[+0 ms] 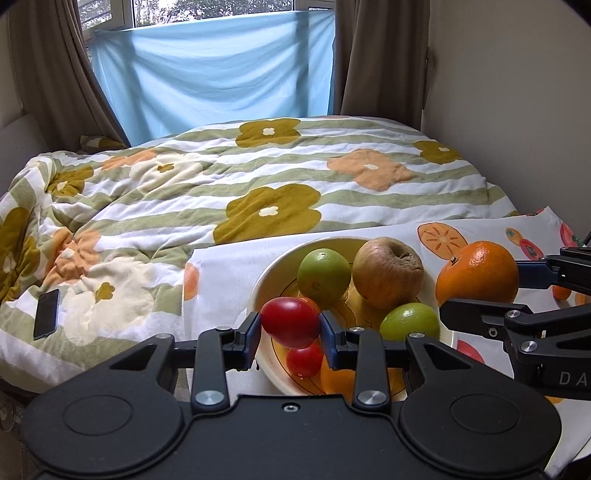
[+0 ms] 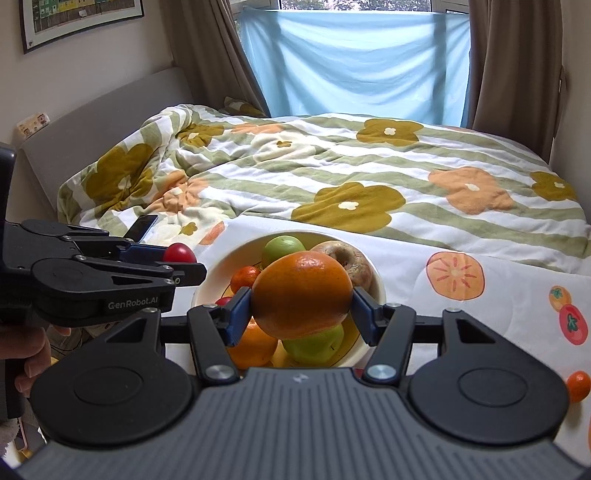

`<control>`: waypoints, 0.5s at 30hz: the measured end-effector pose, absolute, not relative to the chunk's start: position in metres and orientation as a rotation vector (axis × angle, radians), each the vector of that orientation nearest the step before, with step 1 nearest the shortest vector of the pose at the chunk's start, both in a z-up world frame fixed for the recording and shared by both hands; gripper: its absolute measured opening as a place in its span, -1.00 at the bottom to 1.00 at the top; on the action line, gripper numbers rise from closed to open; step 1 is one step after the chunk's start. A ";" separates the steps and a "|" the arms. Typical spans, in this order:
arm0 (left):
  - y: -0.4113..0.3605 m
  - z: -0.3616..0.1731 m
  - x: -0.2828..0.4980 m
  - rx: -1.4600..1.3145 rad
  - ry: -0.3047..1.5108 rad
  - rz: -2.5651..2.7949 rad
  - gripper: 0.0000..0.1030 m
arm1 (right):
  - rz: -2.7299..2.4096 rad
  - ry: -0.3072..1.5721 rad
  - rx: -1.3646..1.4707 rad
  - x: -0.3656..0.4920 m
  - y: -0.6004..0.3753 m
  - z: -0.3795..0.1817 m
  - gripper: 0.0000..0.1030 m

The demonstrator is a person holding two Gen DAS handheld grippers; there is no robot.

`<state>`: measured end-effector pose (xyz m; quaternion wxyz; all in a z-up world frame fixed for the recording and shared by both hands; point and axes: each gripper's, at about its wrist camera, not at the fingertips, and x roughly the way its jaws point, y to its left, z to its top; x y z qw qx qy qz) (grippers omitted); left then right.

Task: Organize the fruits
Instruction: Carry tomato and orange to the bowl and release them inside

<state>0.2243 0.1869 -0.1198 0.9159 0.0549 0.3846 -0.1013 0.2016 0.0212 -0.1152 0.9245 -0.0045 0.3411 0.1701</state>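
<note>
1. A white cloth (image 1: 221, 280) printed with fruit covers the near edge of a bed; behind it lies a striped quilt (image 1: 258, 177) with large flowers, a dark phone (image 1: 47, 314) resting on its left side.
2. On the cloth stands a cream bowl (image 2: 207, 284) holding two green apples, one at the back (image 1: 324, 271) and one at the front (image 1: 409, 321), a wrinkled brown apple (image 1: 388, 271), a small red tomato (image 1: 303, 360) and orange fruit.
3. The left gripper (image 1: 290, 325) clamps a red tomato (image 1: 290, 321) between its blue pads, over the bowl's near-left rim.
4. The right gripper (image 2: 301, 301) grips a large orange (image 2: 301, 295) between its pads, above the bowl in its own view, just right of the bowl in the left wrist view.
5. A small orange fruit (image 2: 578, 386) lies on the cloth, well right of the bowl.
6. Beyond the bed hang brown curtains (image 2: 513, 62) and a blue sheet (image 1: 214, 74) across the window; a framed picture (image 2: 77, 18) hangs on the left wall.
</note>
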 end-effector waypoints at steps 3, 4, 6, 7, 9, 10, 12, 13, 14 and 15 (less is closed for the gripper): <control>0.192 -0.130 0.237 0.114 0.812 -0.235 -0.26 | 0.325 0.714 0.005 0.207 0.030 -0.122 0.41; 0.193 -0.133 0.240 0.117 0.818 -0.243 -0.26 | 0.319 0.719 0.010 0.209 0.033 -0.124 0.41; 0.194 -0.138 0.247 0.124 0.829 -0.252 -0.26 | 0.308 0.725 0.013 0.211 0.037 -0.128 0.41; 0.195 -0.141 0.251 0.124 0.836 -0.259 -0.26 | 0.303 0.729 0.013 0.212 0.038 -0.130 0.41; 0.196 -0.146 0.256 0.119 0.852 -0.273 -0.26 | 0.295 0.736 0.013 0.214 0.040 -0.132 0.41; 0.197 -0.147 0.257 0.118 0.858 -0.278 -0.26 | 0.290 0.742 0.010 0.216 0.041 -0.134 0.41; 0.198 -0.151 0.260 0.125 0.870 -0.286 -0.25 | 0.278 0.748 0.002 0.218 0.042 -0.136 0.41; 0.198 -0.152 0.260 0.133 0.870 -0.285 -0.20 | 0.273 0.750 0.001 0.218 0.042 -0.136 0.41; 0.198 -0.152 0.260 0.140 0.869 -0.284 -0.11 | 0.269 0.752 0.002 0.219 0.043 -0.136 0.41; 0.199 -0.152 0.259 0.143 0.866 -0.284 0.14 | 0.265 0.754 0.002 0.219 0.042 -0.136 0.41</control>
